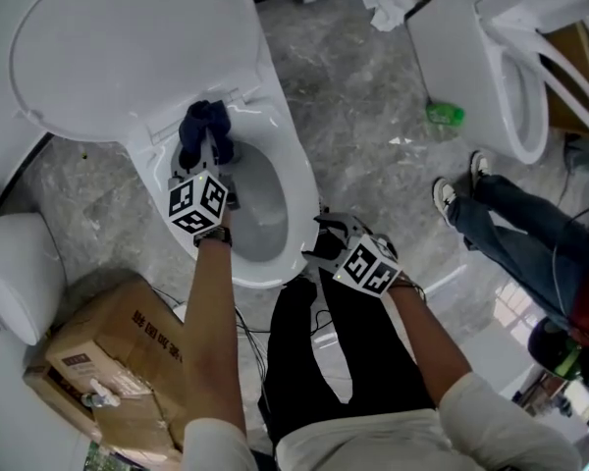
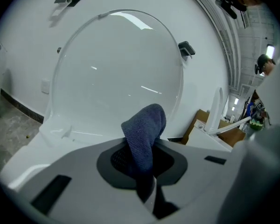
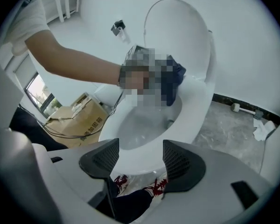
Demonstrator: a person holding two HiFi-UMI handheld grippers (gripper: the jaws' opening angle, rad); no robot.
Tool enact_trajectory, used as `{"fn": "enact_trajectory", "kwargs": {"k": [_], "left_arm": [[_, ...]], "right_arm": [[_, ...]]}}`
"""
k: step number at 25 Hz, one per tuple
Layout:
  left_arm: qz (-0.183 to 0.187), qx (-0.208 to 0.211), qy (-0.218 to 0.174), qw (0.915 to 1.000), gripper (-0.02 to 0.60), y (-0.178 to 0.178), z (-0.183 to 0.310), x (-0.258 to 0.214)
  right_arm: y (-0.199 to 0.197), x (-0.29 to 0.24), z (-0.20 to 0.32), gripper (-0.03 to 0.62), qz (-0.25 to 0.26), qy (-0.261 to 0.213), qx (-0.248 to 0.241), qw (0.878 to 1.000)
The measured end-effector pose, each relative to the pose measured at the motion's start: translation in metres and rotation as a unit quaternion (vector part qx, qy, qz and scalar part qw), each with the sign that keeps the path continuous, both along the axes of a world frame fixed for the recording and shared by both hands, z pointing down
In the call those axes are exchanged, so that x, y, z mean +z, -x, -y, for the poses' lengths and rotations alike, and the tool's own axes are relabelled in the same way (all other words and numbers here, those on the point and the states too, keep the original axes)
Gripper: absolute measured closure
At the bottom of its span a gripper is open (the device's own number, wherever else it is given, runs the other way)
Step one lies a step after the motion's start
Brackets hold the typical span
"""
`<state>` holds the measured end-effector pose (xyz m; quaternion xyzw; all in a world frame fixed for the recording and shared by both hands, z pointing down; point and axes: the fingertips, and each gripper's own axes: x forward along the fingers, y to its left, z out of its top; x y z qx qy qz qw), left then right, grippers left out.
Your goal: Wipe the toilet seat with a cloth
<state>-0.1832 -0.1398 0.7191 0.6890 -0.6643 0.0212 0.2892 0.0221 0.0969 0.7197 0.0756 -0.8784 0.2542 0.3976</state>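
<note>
A white toilet stands with its lid [image 1: 128,47] raised and its seat [image 1: 296,180] down round the bowl. My left gripper [image 1: 212,153] is shut on a dark blue cloth [image 1: 204,124] and holds it at the back of the seat, by the hinge. In the left gripper view the cloth [image 2: 143,134] sticks up from between the jaws of that gripper [image 2: 142,169], in front of the lid [image 2: 116,73]. My right gripper [image 1: 319,240] hangs open and empty just off the seat's front right edge. Its view looks past the open gripper [image 3: 141,160] to the seat [image 3: 198,104] and the cloth [image 3: 176,73].
A cardboard box [image 1: 118,361] with cables lies left of my legs. A second toilet [image 1: 491,67] stands at the upper right, with a green object [image 1: 445,114] and crumpled paper [image 1: 388,8] on the floor near it. Another person's legs [image 1: 515,229] are at the right.
</note>
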Motion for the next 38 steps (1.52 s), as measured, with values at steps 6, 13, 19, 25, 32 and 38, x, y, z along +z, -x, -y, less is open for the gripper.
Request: {"fn": "enact_trajectory", "kwargs": {"k": [6, 13, 19, 25, 32, 38], "left_arm": [[-0.029, -0.017, -0.012, 0.9994, 0.545, -0.013, 0.015, 0.010], [-0.035, -0.005, -0.015, 0.9993, 0.545, -0.030, 0.020, 0.008], [-0.052, 0.032, -0.016, 0.9980, 0.545, -0.066, 0.020, 0.011], [-0.064, 0.087, -0.012, 0.9941, 0.545, -0.114, 0.006, 0.015], [-0.076, 0.166, 0.001, 0.9831, 0.545, -0.160, -0.026, 0.021], [-0.072, 0.229, 0.030, 0.9703, 0.545, -0.181, -0.061, 0.026]], "right_arm": [[-0.013, -0.017, 0.055, 0.331, 0.032, -0.028, 0.118, 0.992], [-0.048, -0.015, 0.100, 0.514, -0.023, -0.095, 0.198, 0.975], [-0.069, -0.019, 0.115, 0.530, -0.046, -0.107, 0.243, 0.963], [-0.079, -0.027, 0.116, 0.531, -0.035, -0.115, 0.267, 0.956], [-0.079, -0.032, 0.112, 0.531, -0.031, -0.117, 0.277, 0.953], [-0.073, -0.038, 0.108, 0.531, -0.019, -0.127, 0.280, 0.951]]}}
